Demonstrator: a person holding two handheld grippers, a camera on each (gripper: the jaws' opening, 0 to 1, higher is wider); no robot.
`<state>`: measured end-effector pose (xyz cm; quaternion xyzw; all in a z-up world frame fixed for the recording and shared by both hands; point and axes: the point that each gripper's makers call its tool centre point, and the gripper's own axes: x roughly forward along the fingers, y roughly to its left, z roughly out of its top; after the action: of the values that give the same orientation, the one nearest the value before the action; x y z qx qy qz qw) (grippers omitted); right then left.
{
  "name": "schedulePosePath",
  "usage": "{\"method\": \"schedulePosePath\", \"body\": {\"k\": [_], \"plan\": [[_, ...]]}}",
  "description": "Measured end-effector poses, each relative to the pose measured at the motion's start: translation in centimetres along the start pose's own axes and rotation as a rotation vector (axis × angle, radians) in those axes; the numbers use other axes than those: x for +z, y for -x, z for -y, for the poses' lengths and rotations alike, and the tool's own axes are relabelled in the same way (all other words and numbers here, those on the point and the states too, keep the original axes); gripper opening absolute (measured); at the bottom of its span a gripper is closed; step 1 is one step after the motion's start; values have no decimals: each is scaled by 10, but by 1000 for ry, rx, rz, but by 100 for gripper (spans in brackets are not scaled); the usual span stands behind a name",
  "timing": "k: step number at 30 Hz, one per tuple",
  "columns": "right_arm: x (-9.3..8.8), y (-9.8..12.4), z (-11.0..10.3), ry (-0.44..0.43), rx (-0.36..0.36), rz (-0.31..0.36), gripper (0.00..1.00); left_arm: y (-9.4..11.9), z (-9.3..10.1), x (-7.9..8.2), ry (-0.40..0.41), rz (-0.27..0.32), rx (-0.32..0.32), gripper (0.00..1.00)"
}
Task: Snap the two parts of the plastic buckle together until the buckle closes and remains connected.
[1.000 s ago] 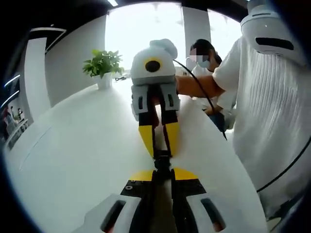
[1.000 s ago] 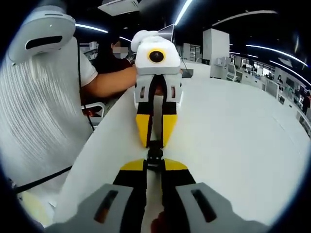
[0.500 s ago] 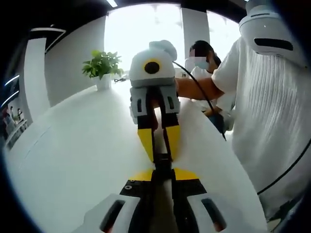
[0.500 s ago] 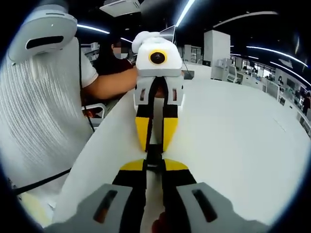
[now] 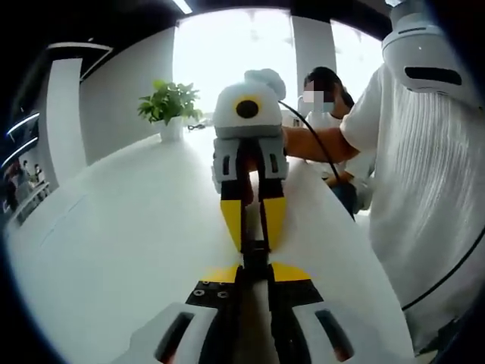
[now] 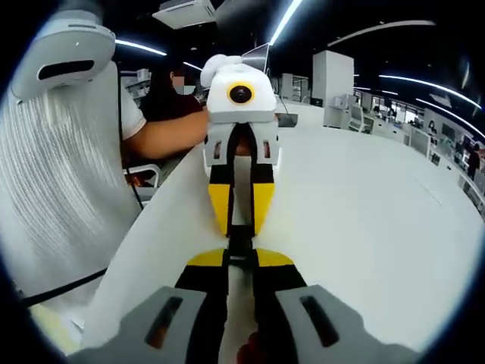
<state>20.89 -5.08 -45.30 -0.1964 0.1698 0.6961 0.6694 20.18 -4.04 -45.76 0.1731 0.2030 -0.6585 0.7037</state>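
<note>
No words, logos or labels can be read on anything here.

The two grippers face each other nose to nose above a smooth white table [image 5: 114, 250]. In the left gripper view, the left gripper [image 5: 254, 267] comes up from the bottom, with yellow tips on black jaws and pale grey plastic behind. Its jaws are pressed close on one end of the small black plastic buckle [image 5: 255, 254]. The right gripper [image 5: 252, 227] points back at it, with its yellow tips closed on the other end. It has a round white top with a yellow ring around a dark lens.

In the right gripper view the same meeting shows from the other side, with the buckle [image 6: 241, 243] held between both pairs of tips. The buckle is tiny and dark, so it is hard to tell if its two parts are fully clicked together.

A person in a white ribbed shirt [image 5: 424, 197] holds the grippers. A leafy green plant [image 5: 170, 102] in a white pot stands at the far end of the table.
</note>
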Motion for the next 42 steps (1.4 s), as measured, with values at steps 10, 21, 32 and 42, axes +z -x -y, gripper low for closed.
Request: {"method": "schedulePosePath", "body": {"k": [10, 21, 32, 42], "plan": [[-1, 2, 4, -6, -4, 2, 11, 1, 2, -1, 15, 18, 9, 19], [-4, 1, 5, -4, -8, 6, 12, 2, 0, -2, 39, 29, 11, 41], [-2, -2, 1, -5, -3, 1, 12, 9, -6, 4, 36, 57, 59, 41], [-5, 0, 21, -4, -2, -19, 12, 25, -23, 8, 61, 103, 165, 39]]}}
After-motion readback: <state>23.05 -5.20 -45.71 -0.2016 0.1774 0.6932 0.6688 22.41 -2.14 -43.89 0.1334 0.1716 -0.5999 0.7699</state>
